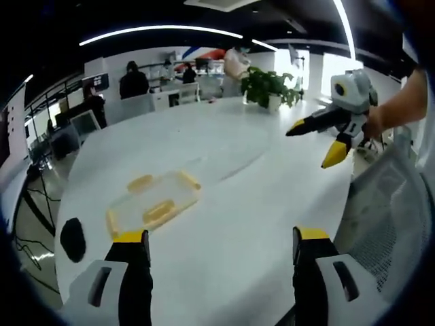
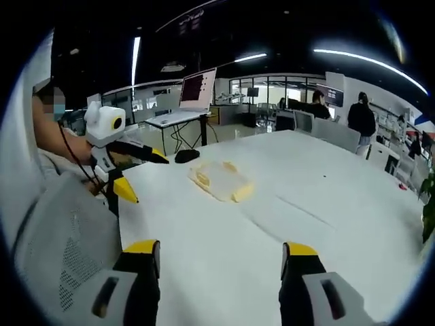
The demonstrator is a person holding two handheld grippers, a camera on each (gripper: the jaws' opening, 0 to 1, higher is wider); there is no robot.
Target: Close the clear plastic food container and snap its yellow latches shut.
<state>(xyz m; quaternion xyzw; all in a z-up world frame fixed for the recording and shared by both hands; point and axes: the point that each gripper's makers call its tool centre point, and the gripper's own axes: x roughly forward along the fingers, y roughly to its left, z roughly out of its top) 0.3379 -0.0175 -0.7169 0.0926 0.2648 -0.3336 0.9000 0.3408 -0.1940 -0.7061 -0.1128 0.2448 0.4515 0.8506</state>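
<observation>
A clear plastic food container point(image 1: 155, 202) with yellow latches lies flat on the white table point(image 1: 231, 156), just beyond my left gripper point(image 1: 221, 248), which is open and holds nothing. The same container point(image 2: 221, 180) lies mid-table in the right gripper view, well ahead of my right gripper point(image 2: 221, 261), open and holding nothing. The right gripper point(image 1: 319, 139) comes into the left gripper view from the right, held above the table, jaws apart. The left gripper point(image 2: 139, 170) appears at the left of the right gripper view, jaws apart. Whether the lid is fully seated, I cannot tell.
A potted plant point(image 1: 272, 87) stands at the table's far end. A black mouse point(image 1: 73, 239) lies near the container. A mesh chair back point(image 1: 391, 204) is close on the right. A laptop on a stand point(image 2: 194, 92) and several people at desks are beyond the table.
</observation>
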